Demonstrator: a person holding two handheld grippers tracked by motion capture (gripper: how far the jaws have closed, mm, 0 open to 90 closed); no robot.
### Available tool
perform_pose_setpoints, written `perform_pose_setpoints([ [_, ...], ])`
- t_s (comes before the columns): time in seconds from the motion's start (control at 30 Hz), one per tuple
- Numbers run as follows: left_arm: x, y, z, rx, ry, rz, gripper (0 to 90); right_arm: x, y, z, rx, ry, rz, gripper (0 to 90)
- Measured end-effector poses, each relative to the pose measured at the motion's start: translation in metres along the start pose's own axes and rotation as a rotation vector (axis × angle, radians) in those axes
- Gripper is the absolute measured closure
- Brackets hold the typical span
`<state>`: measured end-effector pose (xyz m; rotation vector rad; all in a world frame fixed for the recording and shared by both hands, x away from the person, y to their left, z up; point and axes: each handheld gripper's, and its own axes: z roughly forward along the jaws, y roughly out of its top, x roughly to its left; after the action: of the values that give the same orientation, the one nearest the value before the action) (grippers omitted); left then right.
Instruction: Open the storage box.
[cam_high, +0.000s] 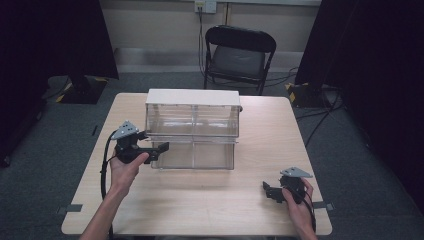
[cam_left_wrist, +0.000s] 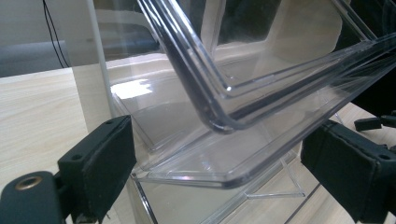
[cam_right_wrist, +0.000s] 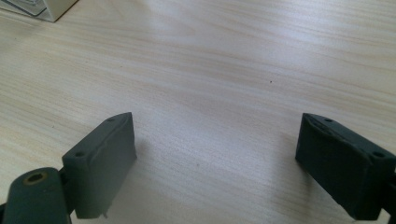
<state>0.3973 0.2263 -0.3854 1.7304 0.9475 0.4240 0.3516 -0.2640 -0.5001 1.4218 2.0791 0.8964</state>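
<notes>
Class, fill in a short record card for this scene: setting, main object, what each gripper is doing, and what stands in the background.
Setting: light wooden table, grey floor around it.
Main object: clear plastic drawer unit with a pale top; its lower drawer is pulled partly out.
Left gripper: jaws open, at the front left corner of the lower drawer; the clear rim lies between them.
Right gripper: jaws open over bare table wood, apart from the unit, holding nothing.
Background: black folding chair behind the table.
</notes>
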Motion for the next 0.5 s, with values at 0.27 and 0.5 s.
perform_pose_setpoints([
  [0.27, -0.0008, 0.0012, -0.0001, 0.011, 0.008, 0.005, 9.7, 0.0000, 0.0000, 0.0000, 0.000, 0.000, 0.000, 11.3],
  [0.5, -0.0009, 0.0010, 0.0000, 0.010, 0.008, 0.006, 9.6, 0.0000, 0.0000, 0.0000, 0.000, 0.000, 0.000, 11.3],
])
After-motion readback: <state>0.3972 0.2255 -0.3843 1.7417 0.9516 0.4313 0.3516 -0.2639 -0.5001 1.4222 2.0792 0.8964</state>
